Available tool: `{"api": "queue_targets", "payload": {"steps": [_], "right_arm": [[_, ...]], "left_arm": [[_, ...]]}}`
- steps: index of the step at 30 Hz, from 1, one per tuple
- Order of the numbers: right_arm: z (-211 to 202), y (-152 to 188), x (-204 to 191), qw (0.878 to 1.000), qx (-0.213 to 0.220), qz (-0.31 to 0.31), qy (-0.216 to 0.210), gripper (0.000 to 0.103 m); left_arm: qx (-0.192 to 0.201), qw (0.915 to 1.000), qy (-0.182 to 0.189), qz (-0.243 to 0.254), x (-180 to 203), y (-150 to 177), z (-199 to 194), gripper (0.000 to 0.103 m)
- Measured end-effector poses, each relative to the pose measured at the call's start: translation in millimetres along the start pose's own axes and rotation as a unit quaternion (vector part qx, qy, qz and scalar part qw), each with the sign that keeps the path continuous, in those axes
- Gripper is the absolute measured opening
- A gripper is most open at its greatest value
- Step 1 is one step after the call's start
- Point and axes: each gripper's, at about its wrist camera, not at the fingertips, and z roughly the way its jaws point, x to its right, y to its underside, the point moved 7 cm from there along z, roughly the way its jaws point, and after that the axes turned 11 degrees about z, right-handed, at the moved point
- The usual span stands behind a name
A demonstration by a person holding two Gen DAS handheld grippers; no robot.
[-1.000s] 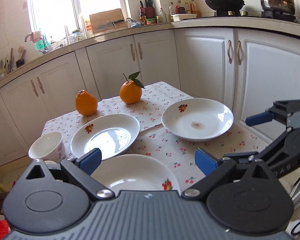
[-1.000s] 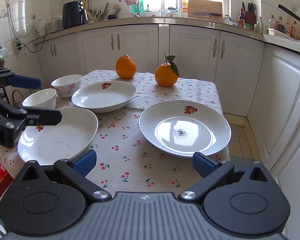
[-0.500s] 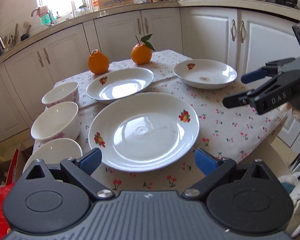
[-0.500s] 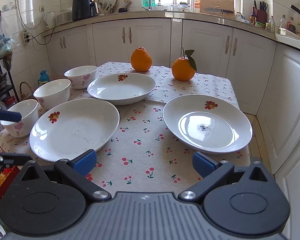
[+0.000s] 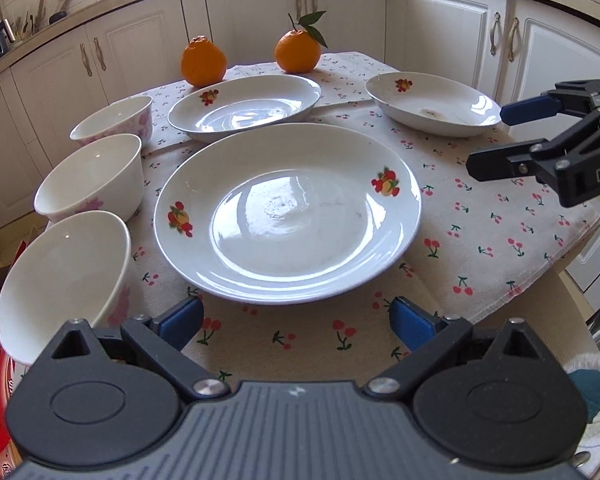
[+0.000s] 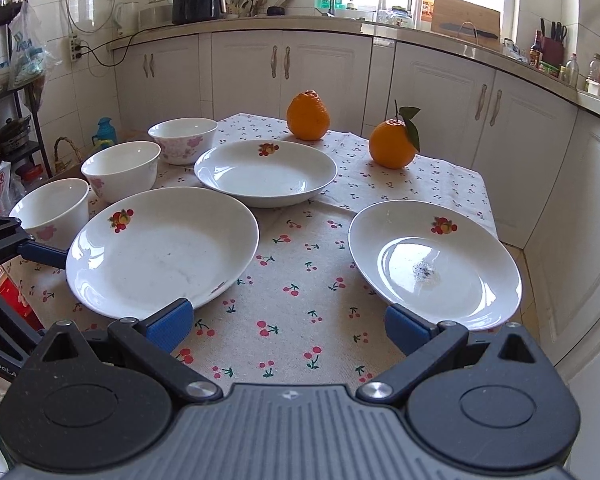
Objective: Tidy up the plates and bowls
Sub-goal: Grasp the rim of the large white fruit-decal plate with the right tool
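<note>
The left tool (image 5: 296,322), jaws apart and empty, is hovering just short of the near rim of the large plate (image 5: 288,212) lying flat on the worktop (image 5: 500,220) straight ahead, while the right tool (image 6: 286,326), also apart, is facing the gap between plates.

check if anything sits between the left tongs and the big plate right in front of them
Nothing visible does. The left tongs are open just short of the big plate, with only bare cherry tablecloth between. The nearest bowl is off to the side.
</note>
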Motion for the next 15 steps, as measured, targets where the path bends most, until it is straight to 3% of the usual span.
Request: {"api": "queue_targets", "payload": {"steps": [10,15], "right_arm": [[23,-12,-8,0.996,-0.025,-0.053,-0.066,0.103],[36,-25,-18,0.987,-0.038,-0.082,-0.132,0.103]], "left_arm": [[-0.02,0.9992,-0.007,-0.033,-5,-1,10,0.103],[-0.036,0.9977,-0.005,-0.058,-6,-2,13,0.103]]}}
